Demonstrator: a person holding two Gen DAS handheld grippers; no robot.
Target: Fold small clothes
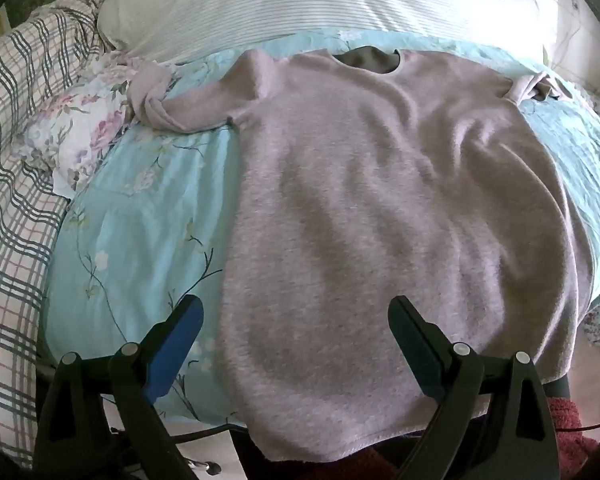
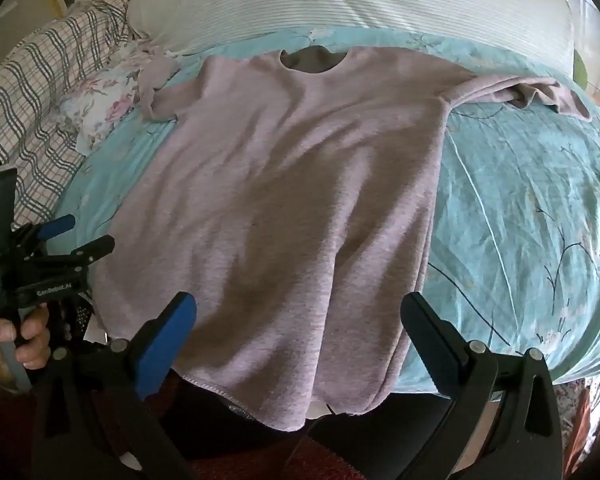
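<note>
Now, left wrist view:
Left gripper: hanging with jaws spread wide, gripping nothing, hovering over the lower left part of the garment.
Pink sweater: lying flat on the turquoise floral quilt, neckline at the far end, hem hanging over the near edge of the bed.
Left sleeve: lying bunched and twisted beside the floral pillow.
Striped pillow: resting beyond the neckline.

Right wrist view:
Right gripper: standing fully open, holding nothing, poised above the hem.
Pink sweater: spreading across the quilt, right sleeve lying crumpled.
Left gripper: showing at the left edge, held by a hand.
</note>
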